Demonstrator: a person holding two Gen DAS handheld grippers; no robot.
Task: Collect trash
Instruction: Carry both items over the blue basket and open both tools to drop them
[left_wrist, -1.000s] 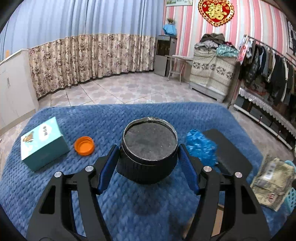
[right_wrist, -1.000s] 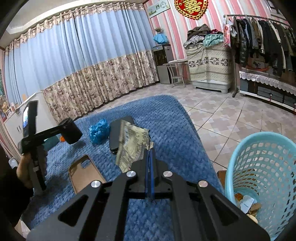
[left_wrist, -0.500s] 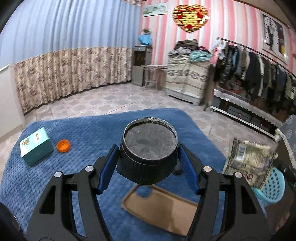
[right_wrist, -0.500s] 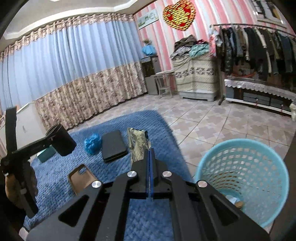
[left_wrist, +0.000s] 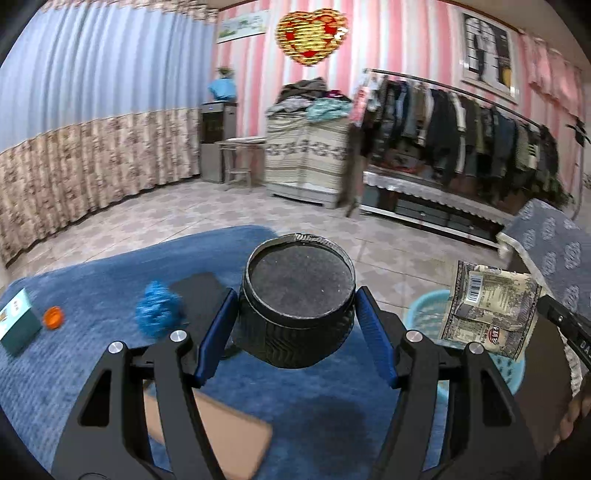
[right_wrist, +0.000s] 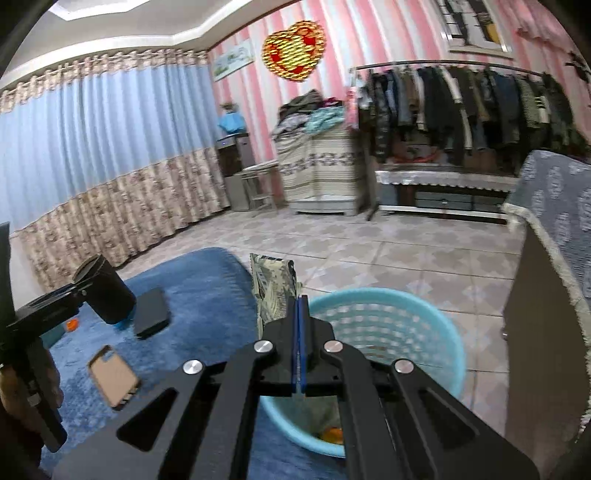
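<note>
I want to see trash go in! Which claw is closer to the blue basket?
Right. The right claw holds the wrapper just over the basket; the left claw is farther off, above the rug.

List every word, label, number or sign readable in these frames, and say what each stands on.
"DA", the rest cut off: white letters on the side of the right tongs, seen in the left wrist view.
Packet: barcode, fine print and a red logo, all too small to read.
Teal box: markings too blurred to read.
Heart ornament on the wall: red pattern, blurred, not readable.
Nothing else legible.
</note>
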